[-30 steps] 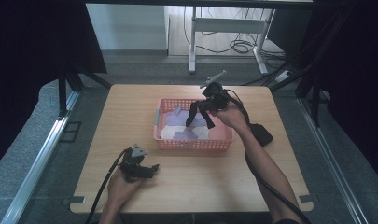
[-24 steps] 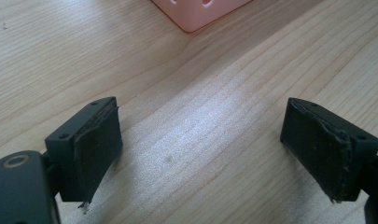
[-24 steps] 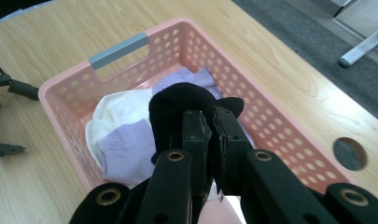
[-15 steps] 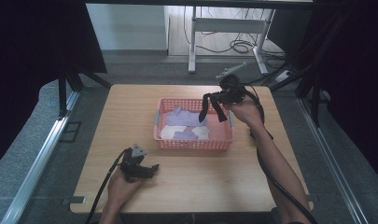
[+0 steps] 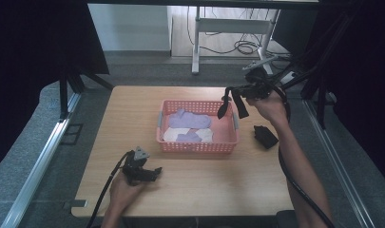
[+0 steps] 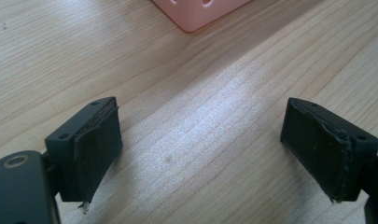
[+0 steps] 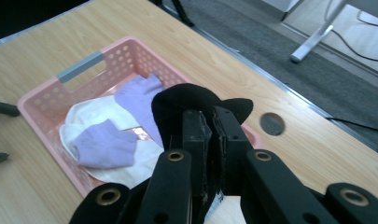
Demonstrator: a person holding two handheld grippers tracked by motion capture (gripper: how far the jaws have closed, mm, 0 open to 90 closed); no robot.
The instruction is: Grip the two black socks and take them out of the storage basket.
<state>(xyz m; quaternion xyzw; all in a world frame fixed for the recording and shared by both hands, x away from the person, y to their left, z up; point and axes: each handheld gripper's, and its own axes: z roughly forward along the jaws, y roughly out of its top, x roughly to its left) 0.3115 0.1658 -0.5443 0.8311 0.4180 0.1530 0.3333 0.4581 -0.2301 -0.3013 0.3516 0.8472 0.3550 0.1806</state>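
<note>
One pink basket (image 5: pixel 198 145) holds two purple socks (image 5: pixel 189 118) and two white socks (image 5: pixel 175 135); two black socks (image 5: pixel 229 105) lie outside it.

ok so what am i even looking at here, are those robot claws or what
Not a robot: a person holds a hand-held gripper in each hand. The high view looks down on the light wooden table; the other two pictures come from cameras riding on each tool. The right hand-held gripper is clamped on a black sock, lifted above the pink perforated plastic basket of lilac and white socks. The left hand-held gripper rests open on the table. A second black sock lies right of the basket.
</note>
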